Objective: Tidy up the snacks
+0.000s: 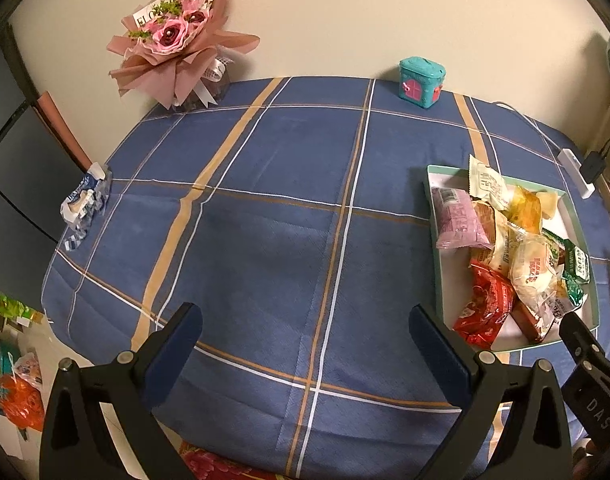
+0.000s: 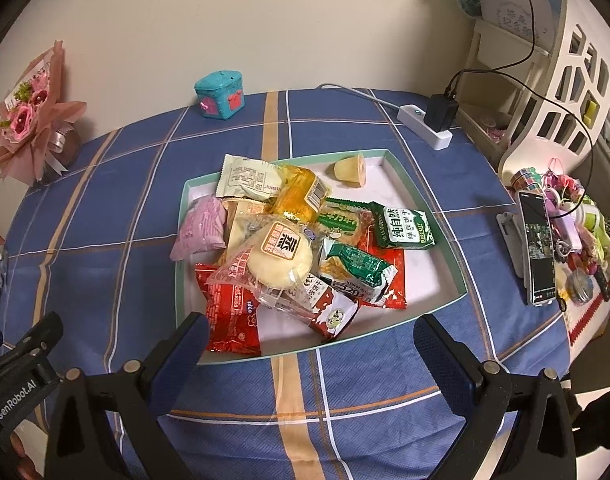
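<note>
1. Your left gripper (image 1: 305, 320) hangs over bare blue plaid tablecloth (image 1: 265, 200), jaws spread wide with nothing between them.
2. Your right gripper (image 2: 311, 330) is likewise spread and empty, at the near edge of the shallow mint-rimmed white tray (image 2: 421, 200).
3. The wrapped snacks lie heaped in that tray: a round pale bun in clear wrap (image 2: 277, 258) on top, a red foil packet (image 2: 229, 316) nearest you.
4. A teal house-shaped tin (image 2: 220, 96) stands near the wall.

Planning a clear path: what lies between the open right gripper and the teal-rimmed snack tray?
Only bare blue plaid tablecloth separates the right gripper from the teal-rimmed snack tray, seen in the right wrist view.
</note>
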Demonstrator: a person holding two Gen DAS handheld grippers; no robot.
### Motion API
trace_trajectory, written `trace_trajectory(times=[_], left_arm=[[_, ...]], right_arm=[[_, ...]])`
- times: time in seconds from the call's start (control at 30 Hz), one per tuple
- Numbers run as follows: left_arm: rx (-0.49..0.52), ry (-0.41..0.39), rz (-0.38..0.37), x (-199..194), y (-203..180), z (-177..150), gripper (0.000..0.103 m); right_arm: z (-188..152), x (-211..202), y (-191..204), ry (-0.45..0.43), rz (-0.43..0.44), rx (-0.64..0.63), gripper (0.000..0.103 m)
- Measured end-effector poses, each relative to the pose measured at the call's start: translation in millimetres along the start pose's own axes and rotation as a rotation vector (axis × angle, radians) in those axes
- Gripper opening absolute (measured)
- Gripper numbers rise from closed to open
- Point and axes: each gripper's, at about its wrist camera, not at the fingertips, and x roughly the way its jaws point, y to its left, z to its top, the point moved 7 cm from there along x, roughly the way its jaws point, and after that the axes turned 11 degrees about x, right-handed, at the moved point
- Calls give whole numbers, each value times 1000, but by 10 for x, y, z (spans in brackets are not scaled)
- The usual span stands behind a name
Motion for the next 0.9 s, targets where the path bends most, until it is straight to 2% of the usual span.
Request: trace_trajectory(times=[0.53,0.9], left_arm=[[-8,15,5,37,18,-7,103],[-12,15,4,36,31,-4,103]], right_arm=[[-13,12,27,15,24,3,103],[6,-36,50,-10,62,13,103]])
